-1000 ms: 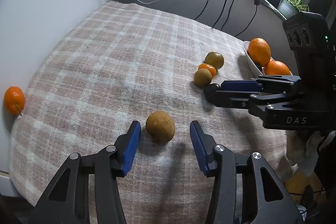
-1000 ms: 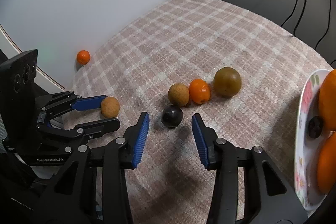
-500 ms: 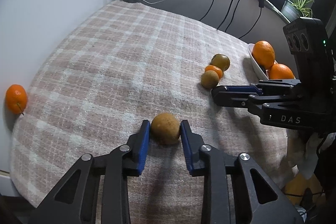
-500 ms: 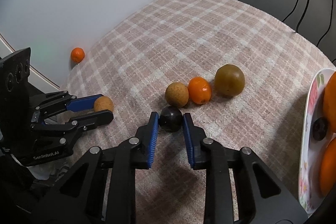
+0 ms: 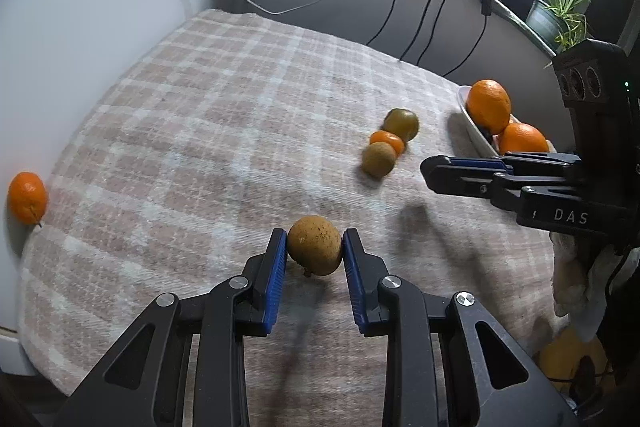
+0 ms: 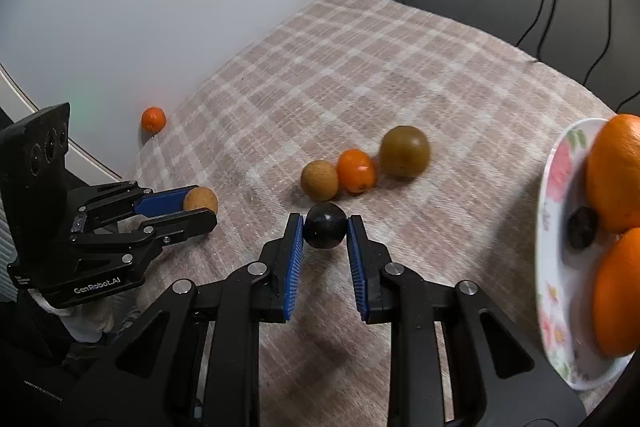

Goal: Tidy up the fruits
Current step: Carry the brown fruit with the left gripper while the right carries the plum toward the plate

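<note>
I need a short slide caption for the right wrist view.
Right gripper clamps a dark fruit near the floral plate.

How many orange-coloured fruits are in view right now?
4. Two large oranges sit on the flowered plate; a small one lies between two brownish fruits mid-cloth; another rests at the cloth's far edge by the wall. The plate may hide more.

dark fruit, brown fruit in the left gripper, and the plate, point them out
dark fruit (image 6: 325,230), right wrist view, middle of its front face
brown fruit (image 5: 315,245), left wrist view, centre of its speckled skin
plate (image 6: 557,174), right wrist view, bare floral rim
</note>
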